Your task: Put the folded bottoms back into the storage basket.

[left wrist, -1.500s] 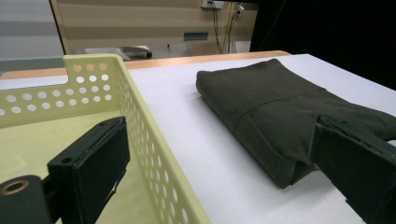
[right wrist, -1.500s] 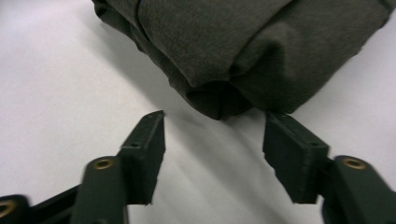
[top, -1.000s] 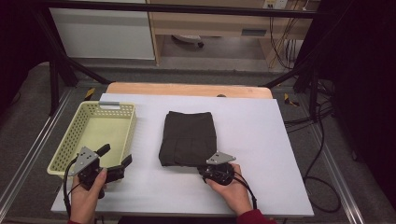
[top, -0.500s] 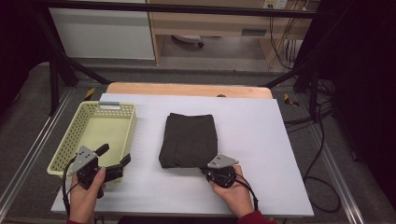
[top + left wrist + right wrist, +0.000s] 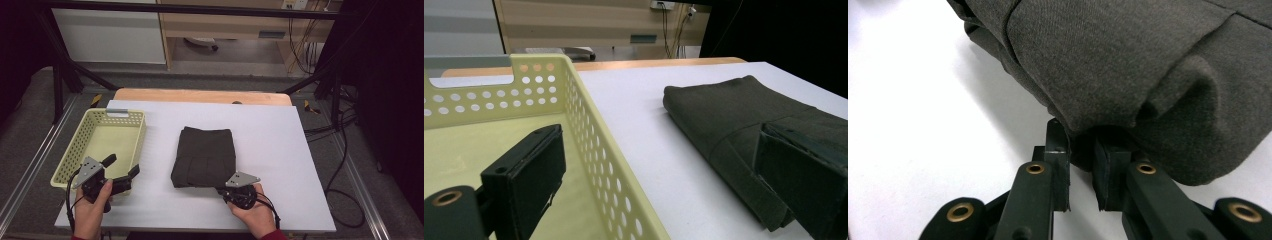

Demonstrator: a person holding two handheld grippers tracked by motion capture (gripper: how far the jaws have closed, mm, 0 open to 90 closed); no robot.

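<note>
Right tool [image 5: 1080, 172] pinches the folded trousers' [image 5: 205, 156] near edge, likely to lift them; left tool [image 5: 121, 170] waits open over the basket [image 5: 80, 150] at lower left.

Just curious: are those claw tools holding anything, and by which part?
The right gripper pinches the folded dark cloth at its near edge. The left gripper holds nothing.

The cloth [image 5: 205, 156] takes the middle of the table [image 5: 280, 140], with open surface from it to the right and far edges. The basket [image 5: 107, 137] blocks the left edge; between basket and cloth runs a bare strip wide enough to pass.
</note>
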